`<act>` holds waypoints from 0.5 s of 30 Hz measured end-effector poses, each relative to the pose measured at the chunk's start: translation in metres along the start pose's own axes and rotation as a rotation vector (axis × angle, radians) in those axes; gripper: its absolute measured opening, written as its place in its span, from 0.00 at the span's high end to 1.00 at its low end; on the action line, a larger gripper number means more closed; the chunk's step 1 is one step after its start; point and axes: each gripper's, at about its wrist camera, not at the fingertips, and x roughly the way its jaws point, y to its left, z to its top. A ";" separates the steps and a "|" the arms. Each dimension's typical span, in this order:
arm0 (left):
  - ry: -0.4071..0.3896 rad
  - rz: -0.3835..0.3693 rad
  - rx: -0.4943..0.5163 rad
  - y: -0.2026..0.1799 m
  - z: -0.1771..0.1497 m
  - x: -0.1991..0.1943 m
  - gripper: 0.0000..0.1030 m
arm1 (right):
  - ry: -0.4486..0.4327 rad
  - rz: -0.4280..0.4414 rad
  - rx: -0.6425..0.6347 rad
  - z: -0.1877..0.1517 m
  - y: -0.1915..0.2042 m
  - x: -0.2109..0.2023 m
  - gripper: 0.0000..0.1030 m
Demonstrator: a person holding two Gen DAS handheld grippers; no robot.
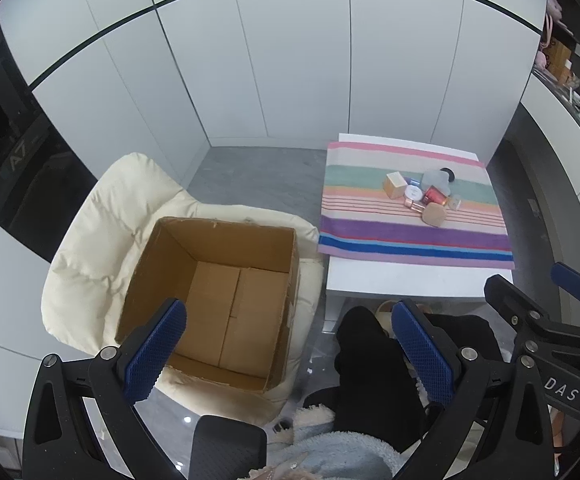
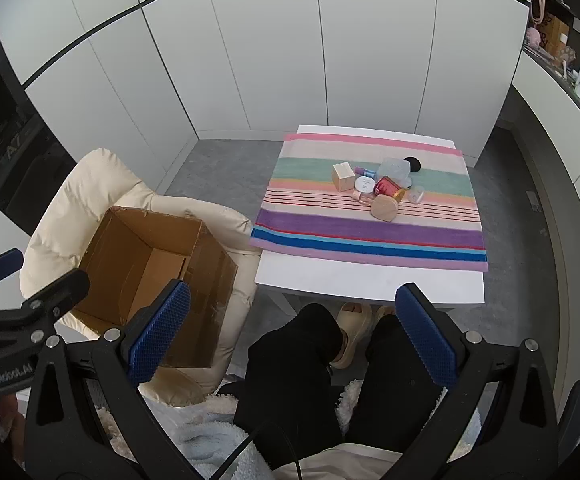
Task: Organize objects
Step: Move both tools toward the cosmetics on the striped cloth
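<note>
Both grippers held up over the person's lap, well short of the table [image 2: 369, 284]. Left gripper [image 1: 290, 354]: fingers spread wide, nothing btwn them; seen thru the gap are the cardboard box [image 1: 214, 300] and a black-trousered knee. Right gripper [image 2: 293, 334]: fingers also wide apart, holding nothing, legs and a beige slipper [image 2: 353, 328] visible btwn them. In the left view the right gripper shows at the right edge; in the right view the left gripper shows at the left edge.

Task items sit in one tight cluster on a striped towel [image 2: 369, 232] spread over the white table, approx at the towel's centre-right. Cluster incl.: beige cube box [image 2: 344, 176] at left, small purple bottle [image 2: 362, 170] just beside it, white round jar [image 2: 365, 185] in front, red jar w/ gold lid [image 2: 387, 189] lying on its side, clear plastic container [image 2: 394, 169] behind it, black round cap [image 2: 412, 164] at the back, small clear bottle [image 2: 416, 194] at right, tan wooden-looking lid [image 2: 384, 208] nearest the camera. Pieces touch or overlap; exact stacking can't be told.

Cardboard box is open-topped, empty, resting on a cream padded chair [image 1: 90, 240] just left of the table. White cabinet panels [image 2: 250, 60] behind.
</note>
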 end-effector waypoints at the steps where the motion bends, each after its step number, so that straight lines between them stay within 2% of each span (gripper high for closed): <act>1: -0.001 0.001 0.002 0.000 0.000 0.000 0.00 | 0.001 0.000 0.002 0.000 0.000 0.000 0.00; 10: -0.001 0.001 0.002 -0.003 -0.001 -0.001 0.00 | 0.001 0.000 0.002 0.000 -0.001 0.000 0.00; 15: -0.006 -0.023 -0.009 -0.004 0.002 -0.002 0.00 | -0.002 0.008 -0.007 -0.002 0.000 0.001 0.00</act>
